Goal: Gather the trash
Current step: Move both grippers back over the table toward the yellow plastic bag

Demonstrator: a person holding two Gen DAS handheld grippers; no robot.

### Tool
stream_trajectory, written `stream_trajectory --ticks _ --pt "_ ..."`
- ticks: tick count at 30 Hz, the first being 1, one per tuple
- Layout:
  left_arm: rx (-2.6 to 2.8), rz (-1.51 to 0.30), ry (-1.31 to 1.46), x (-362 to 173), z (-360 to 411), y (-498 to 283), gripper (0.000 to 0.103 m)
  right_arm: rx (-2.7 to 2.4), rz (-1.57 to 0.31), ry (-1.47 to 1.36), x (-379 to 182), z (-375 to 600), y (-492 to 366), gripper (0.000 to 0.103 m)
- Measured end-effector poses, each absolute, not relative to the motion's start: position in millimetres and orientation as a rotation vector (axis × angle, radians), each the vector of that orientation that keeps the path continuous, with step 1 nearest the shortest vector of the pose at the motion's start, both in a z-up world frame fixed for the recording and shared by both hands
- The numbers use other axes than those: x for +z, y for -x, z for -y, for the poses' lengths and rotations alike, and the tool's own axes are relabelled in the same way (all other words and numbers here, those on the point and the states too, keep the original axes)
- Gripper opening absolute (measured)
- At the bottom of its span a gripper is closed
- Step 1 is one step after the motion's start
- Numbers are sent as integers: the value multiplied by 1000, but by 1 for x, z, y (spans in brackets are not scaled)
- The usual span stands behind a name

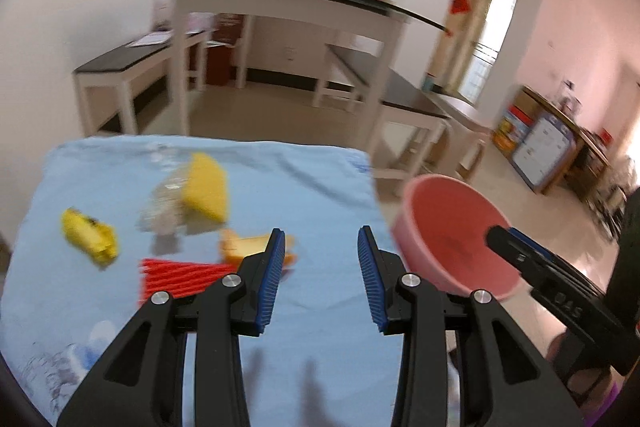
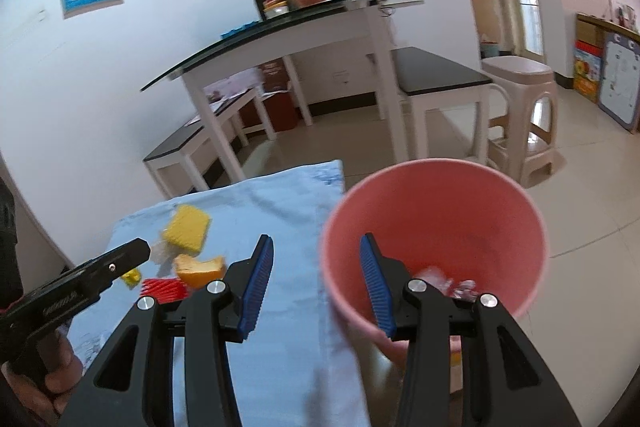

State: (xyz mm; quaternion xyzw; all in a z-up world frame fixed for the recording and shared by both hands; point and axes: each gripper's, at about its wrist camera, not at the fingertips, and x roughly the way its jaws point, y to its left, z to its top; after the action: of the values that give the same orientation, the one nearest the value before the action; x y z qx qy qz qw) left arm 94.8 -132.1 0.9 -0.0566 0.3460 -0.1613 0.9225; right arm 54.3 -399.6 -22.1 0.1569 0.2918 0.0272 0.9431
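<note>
Trash (image 1: 206,193) partly collected: some wrappers already in pink bucket (image 2: 500,187), several pieces left on surface (image 1: 320,187); both tools apart, empty

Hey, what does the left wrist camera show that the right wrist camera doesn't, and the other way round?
Only the left wrist view shows the whole yellow wrapper at the cloth's left side, and the left gripper, open and empty.

Only the right wrist view looks into the pink bucket, with crumpled clear trash at the bottom, and shows the beige stool and the open right gripper.

Both show the blue cloth, yellow sponge, bread piece, red ribbed packet and bucket.
</note>
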Motion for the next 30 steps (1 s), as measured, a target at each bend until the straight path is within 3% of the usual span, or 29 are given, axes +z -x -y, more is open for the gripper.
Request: stream_trajectory --ticks 18,22,30 --pt "68 -796 342 -42 -27 -135 38 341 -682 -238 -27 275 -114 46" --pt "89 -830 386 -51 -37 -149 38 402 -703 -220 -31 248 -123 55" --pt "122 -928 433 -79 -40 -178 38 464 -762 -225 -41 213 -143 56"
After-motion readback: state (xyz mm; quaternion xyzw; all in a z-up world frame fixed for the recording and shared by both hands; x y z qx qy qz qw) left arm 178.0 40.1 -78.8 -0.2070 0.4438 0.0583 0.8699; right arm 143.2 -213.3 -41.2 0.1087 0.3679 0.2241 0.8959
